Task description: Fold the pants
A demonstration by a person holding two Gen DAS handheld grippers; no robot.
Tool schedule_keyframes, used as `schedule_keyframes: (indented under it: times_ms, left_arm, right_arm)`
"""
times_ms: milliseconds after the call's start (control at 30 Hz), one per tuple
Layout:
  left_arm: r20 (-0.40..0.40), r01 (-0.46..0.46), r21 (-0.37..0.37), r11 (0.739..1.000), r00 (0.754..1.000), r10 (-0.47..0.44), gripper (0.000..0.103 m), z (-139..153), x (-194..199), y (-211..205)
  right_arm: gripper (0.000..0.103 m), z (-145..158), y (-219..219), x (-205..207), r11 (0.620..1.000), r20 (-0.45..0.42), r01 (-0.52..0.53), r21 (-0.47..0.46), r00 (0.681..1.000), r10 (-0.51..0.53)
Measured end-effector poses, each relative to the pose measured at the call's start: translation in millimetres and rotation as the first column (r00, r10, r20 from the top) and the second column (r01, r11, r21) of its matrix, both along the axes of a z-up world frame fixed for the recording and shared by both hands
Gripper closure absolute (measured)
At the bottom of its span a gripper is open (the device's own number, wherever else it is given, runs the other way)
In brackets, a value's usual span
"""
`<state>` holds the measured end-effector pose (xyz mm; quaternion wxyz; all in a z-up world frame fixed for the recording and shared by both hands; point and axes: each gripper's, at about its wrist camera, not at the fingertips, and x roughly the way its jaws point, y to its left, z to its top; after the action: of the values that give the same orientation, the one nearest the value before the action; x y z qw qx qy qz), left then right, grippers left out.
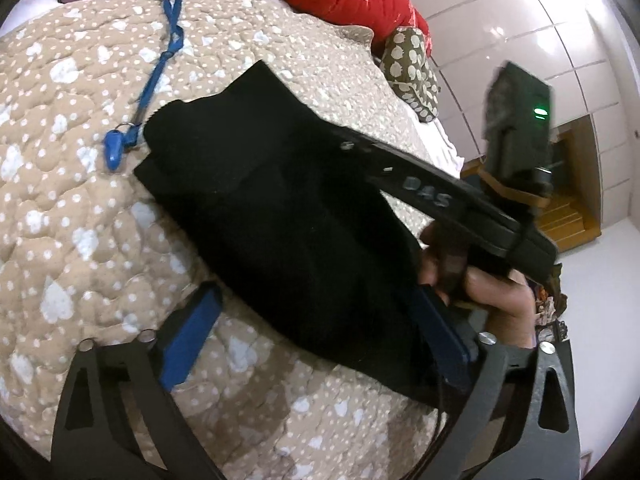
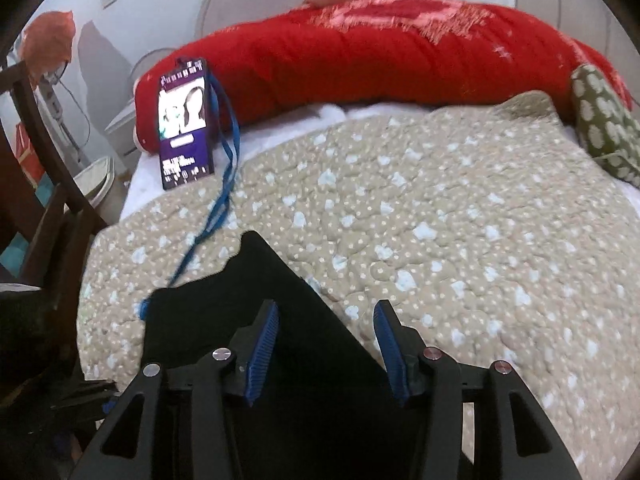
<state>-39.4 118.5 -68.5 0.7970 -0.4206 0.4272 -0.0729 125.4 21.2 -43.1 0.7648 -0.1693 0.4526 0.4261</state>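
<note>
Bed (image 2: 460, 216) spread with a beige quilt, white blotches and dots; white sheet showing at the far edge. Black pants (image 1: 280, 216), folded into a compact bundle, lie on the quilt. Blue lanyard (image 1: 160, 52) trails across the quilt, its clip touching the bundle's edge. Phone (image 2: 185, 124), screen lit, props against the long red pillow (image 2: 380, 48) at the head. Small olive cushion with pale print (image 2: 604, 120) beside the pillow's end.
</note>
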Motion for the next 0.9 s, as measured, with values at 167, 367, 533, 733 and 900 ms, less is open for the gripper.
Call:
schedule_keyframes:
  times_ms: [167,367,533,733,900]
  left_arm:
    - [0.005,-0.007,0.013,1.000,1.000,0.007,0.001,-0.5,5.8,-4.5]
    - [0.003,-0.019,0.022,1.000,1.000,0.018,0.013,-1.1,10.3,-4.8]
    - [-0.016,0.008,0.104,0.995,1.000,-0.007,0.074,3.2,9.9,-7.7]
    - [0.196,0.045,0.317,0.947,0.974,-0.112,0.079,63.9,-11.3,-46.8]
    - [0.266,0.208,0.453,0.867,0.897,-0.354,0.079,93.8,-13.0,-111.7]
  right_arm:
    - [0.049,-17.6,-0.3,16.1,0.999,-0.100,0.000,0.048,0.995,0.005]
    - [0.070,-23.1,0.1,12.7,0.991,-0.156,0.015,0.136,0.988,0.006]
    - [0.088,-6.4,-4.7,-5.3,0.988,-0.070,0.017,0.155,0.998,-0.006]
    - [0.091,53.7,-50.9,-25.4,0.942,0.015,0.080,0.325,0.996,-0.089]
    - [0.092,100.6,-129.3,-54.1,0.856,0.054,0.150,0.494,0.978,-0.202]
